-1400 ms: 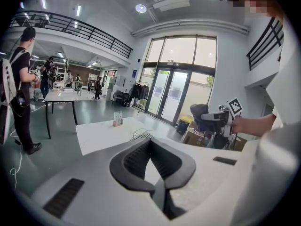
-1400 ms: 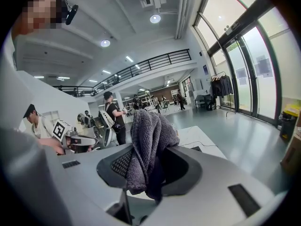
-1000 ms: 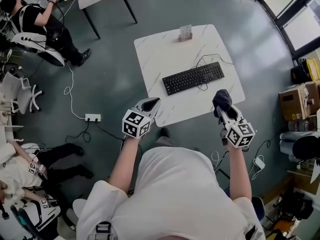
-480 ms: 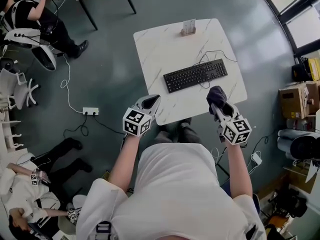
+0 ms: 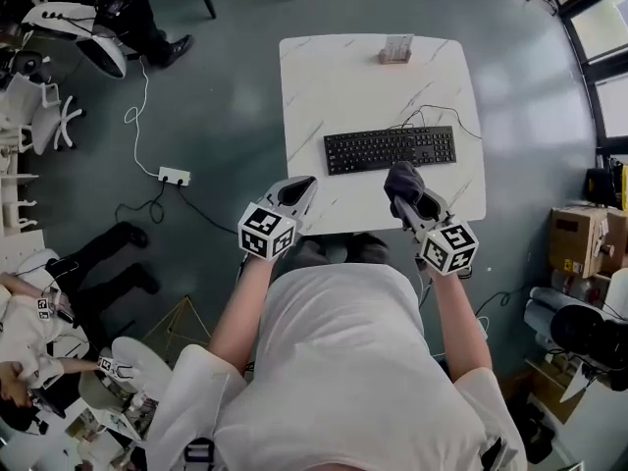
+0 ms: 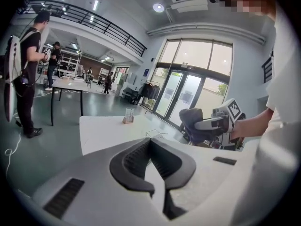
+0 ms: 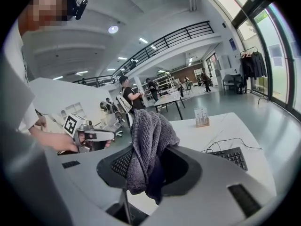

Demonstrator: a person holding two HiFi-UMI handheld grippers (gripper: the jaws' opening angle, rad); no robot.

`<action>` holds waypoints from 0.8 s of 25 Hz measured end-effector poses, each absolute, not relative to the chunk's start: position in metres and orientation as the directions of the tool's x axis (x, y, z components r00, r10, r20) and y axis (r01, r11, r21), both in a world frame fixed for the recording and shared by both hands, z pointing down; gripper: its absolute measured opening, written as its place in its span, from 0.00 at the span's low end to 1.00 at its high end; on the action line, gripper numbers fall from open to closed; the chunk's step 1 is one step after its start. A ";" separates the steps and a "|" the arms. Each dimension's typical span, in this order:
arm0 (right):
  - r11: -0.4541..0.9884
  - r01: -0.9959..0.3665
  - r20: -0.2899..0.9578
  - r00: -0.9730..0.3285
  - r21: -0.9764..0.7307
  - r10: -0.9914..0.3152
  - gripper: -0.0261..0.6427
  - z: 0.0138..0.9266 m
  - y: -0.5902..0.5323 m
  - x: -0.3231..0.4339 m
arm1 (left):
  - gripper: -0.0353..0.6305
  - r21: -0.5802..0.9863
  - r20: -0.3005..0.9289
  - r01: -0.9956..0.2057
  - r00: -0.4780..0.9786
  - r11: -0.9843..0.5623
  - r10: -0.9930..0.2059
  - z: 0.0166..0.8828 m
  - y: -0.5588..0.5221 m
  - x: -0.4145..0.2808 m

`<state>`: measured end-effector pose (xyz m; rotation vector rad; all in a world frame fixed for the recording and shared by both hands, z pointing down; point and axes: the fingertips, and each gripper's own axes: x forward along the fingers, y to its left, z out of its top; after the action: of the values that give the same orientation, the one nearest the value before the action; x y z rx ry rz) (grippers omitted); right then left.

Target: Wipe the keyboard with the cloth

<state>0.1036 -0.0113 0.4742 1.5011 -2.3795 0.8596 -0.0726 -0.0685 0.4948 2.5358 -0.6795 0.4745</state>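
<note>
The person has stepped in over the last second, so both tools now reach the near edge of the tabletop [image 5: 343,86] and the keyboard [image 5: 391,149] lies square ahead instead of off at an angle. The right tool [image 5: 410,204] is clamped on the cloth [image 5: 403,180], a dark grey bundle that bulges out above its jaws and hangs just on the near side of the keyboard, toward its right half, not yet touching the keys as far as the head view shows. The left tool [image 5: 299,192] sits near the keyboard's near-left corner, its jaws drawn together with nothing between them. The step in hand looks like bringing the cloth down onto the keys. To do it well, lower the loose bulge of cloth rather than the hard jaw tips onto the key tops, start at one end and sweep along the rows with light pressure. The left tool could rest on the keyboard's left end to stop it sliding. The cable [image 5: 422,116] loops just beyond the keyboard, so strokes should stay clear of it.
</note>
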 end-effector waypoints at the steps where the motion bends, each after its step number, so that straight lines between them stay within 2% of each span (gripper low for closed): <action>1: 0.333 -0.867 0.458 -0.483 -0.371 -0.746 0.27 0.477 -0.016 0.103 | 0.06 0.348 0.443 -0.554 0.808 -0.756 -0.388 0.498 -0.069 -0.072; 9: 0.443 -0.800 0.511 -0.599 -0.404 -0.616 0.27 0.518 -0.048 0.100 | 0.06 0.406 0.495 -0.660 0.740 -0.632 -0.455 0.536 -0.073 -0.068; 20: 0.640 -0.643 0.619 -0.719 -0.420 -0.316 0.27 0.601 -0.071 0.052 | 0.06 0.457 0.576 -0.750 0.659 -0.478 -0.483 0.593 -0.064 -0.065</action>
<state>0.0524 -0.0706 0.6005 0.7495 -2.3620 0.8750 -0.0645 -0.0642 0.5932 2.1674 -0.9503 0.4858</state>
